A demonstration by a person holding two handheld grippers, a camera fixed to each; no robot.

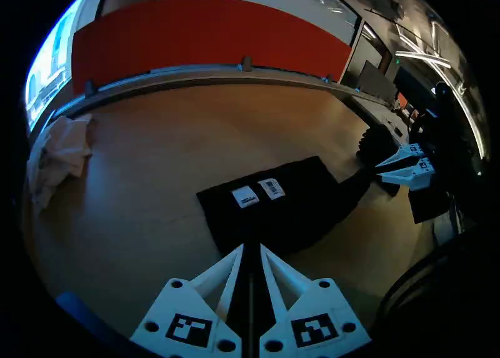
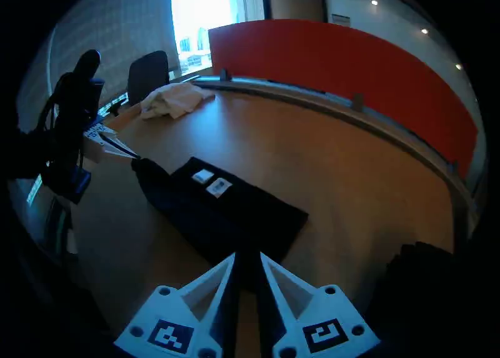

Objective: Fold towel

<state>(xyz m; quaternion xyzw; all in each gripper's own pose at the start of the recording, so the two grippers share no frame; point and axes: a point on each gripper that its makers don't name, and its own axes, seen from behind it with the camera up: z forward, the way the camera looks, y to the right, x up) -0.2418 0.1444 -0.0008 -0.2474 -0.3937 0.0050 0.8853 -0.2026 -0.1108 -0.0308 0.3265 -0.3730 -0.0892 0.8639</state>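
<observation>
Towel [image 1: 281,202] lies mid-frame on the counter [image 1: 156,170]; left tool [image 1: 251,248] and right tool [image 2: 247,256] each pinch a corner. Next, I'd say: lift both across.

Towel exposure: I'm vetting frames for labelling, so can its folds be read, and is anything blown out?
Left gripper view: towel near-black, folds unreadable, white tags clear. Right gripper view: towel equally dark, window blown out white.
</observation>
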